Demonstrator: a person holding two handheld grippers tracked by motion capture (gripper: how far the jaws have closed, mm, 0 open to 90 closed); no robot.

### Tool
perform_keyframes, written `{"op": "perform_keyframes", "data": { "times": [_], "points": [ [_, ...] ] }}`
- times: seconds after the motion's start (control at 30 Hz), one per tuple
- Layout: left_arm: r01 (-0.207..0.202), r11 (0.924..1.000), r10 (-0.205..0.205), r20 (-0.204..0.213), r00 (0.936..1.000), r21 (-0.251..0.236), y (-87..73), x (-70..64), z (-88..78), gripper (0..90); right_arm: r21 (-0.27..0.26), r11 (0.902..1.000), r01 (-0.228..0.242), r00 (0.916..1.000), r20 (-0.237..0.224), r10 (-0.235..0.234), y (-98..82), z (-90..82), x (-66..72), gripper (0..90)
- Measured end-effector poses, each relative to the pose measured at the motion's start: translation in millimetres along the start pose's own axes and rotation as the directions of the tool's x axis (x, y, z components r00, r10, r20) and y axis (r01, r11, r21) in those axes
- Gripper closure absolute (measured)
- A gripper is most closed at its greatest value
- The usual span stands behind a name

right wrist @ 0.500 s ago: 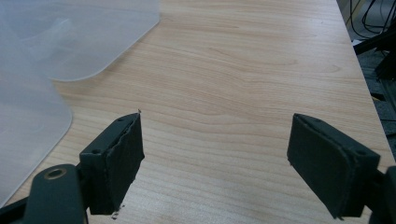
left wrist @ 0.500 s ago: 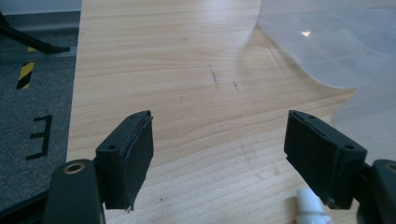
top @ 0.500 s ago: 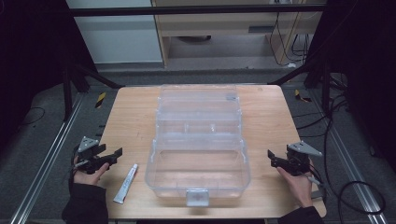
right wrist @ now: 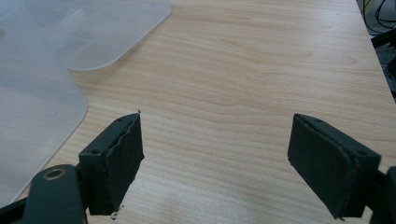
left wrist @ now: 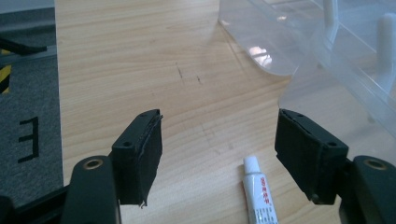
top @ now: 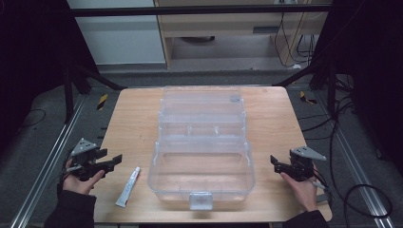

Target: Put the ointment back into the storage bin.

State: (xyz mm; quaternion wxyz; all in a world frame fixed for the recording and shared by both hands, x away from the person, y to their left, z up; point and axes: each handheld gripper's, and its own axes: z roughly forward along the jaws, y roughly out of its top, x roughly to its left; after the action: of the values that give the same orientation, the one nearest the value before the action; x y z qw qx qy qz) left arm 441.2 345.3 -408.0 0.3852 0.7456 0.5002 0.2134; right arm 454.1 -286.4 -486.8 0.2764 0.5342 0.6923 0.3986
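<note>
Black left gripper (left wrist: pixel 219 154) wide open, empty, above tube (left wrist: pixel 259 193)

High overhead forward-down view; two close, low tool-mounted views across the shared table (top: pixel 133 114).

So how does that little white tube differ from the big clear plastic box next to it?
The tube is small, slim and opaque white with printing; the box is large and see-through. The tube lies flat near the table's front edge, just ahead of the open left gripper; the box sits mid-table, opened out in stepped tiers. Both rest on the wooden table, apart from each other, and neither is held.
</note>
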Motion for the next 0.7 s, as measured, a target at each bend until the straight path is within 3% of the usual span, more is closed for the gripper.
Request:
{"op": "perform_keyframes", "data": {
  "times": [0.27, 0.43, 0.7],
  "points": [
    [-0.046, 0.9948, 0.043, 0.035, 0.9985, 0.091, 3.6, -6.7, -4.7, 33.5, 0.019, 0.9996, 0.022, 0.9997, -0.006, -0.022, -0.9, 2.1, 0.8, 17.9],
    [-0.086, 0.9857, 0.079, 0.055, 0.9954, 0.145, 4.6, -12.3, -4.1, 34.8, 0.029, 0.9993, 0.025, 0.9996, -0.016, -0.024, -1.2, 2.1, 1.8, 17.9],
    [-0.141, 0.9607, 0.123, 0.089, 0.9884, 0.239, 3.7, -22.3, 4.1, 36.5, 0.046, 0.9983, 0.037, 0.9992, -0.016, -0.037, -1.9, 4.0, 2.2, 17.8]
  ]
}}
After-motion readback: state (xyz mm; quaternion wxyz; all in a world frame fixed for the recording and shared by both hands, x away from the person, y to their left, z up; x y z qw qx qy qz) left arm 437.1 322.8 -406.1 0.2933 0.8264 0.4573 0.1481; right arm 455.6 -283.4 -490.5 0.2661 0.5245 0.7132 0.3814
